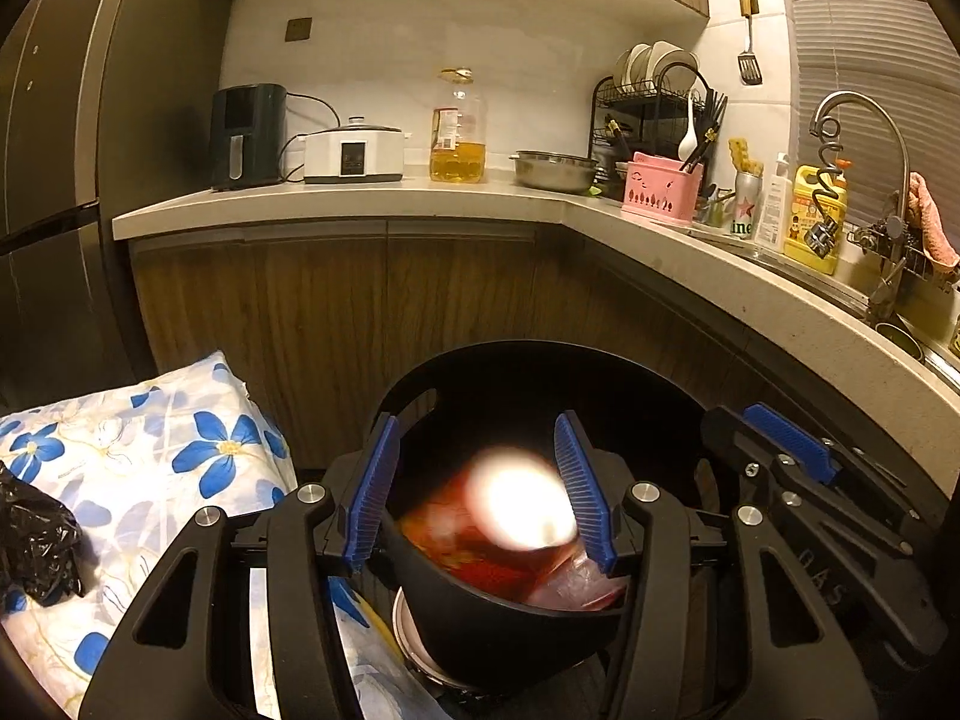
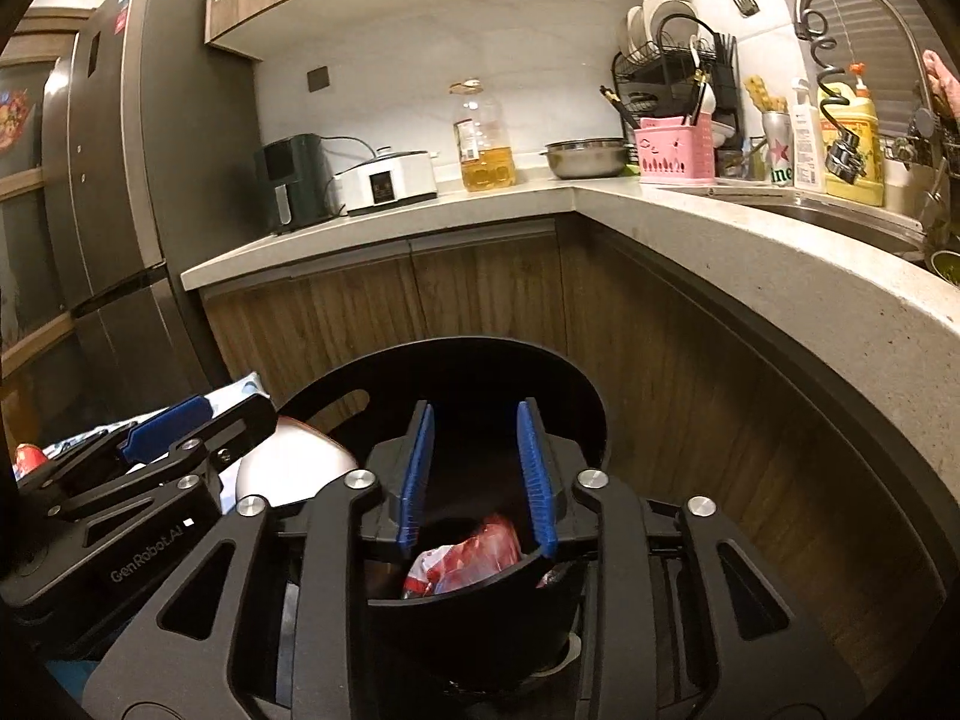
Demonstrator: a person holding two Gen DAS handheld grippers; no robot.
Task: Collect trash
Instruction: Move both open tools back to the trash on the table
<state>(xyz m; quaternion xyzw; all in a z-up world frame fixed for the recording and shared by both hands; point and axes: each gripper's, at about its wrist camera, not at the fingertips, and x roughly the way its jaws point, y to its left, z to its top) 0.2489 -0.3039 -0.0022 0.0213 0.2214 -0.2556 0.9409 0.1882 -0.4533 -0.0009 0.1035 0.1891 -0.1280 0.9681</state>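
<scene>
Both hand-held grippers are hovering over the black trash bin [image 1: 504, 618]. The left hand-held gripper [image 1: 477, 495] is spread wide around a blurred white cup [image 1: 522, 501], touching unclear. The right hand-held gripper [image 2: 477, 474] is gaping, released, above red wrappers [image 2: 474, 558] lying inside the bin.

Countertop [image 1: 336, 204], air fryer [image 1: 247, 135], oil bottle [image 1: 457, 132], steel bowl [image 1: 555, 171]

This is a home kitchen. A stone counter [image 1: 360, 198] carries an air fryer [image 1: 247, 135], an oil bottle [image 1: 457, 126] and a dish rack [image 1: 657, 102]. A faucet [image 1: 864, 114] stands by the sink, and a fridge [image 2: 114, 168] is at the left.
</scene>
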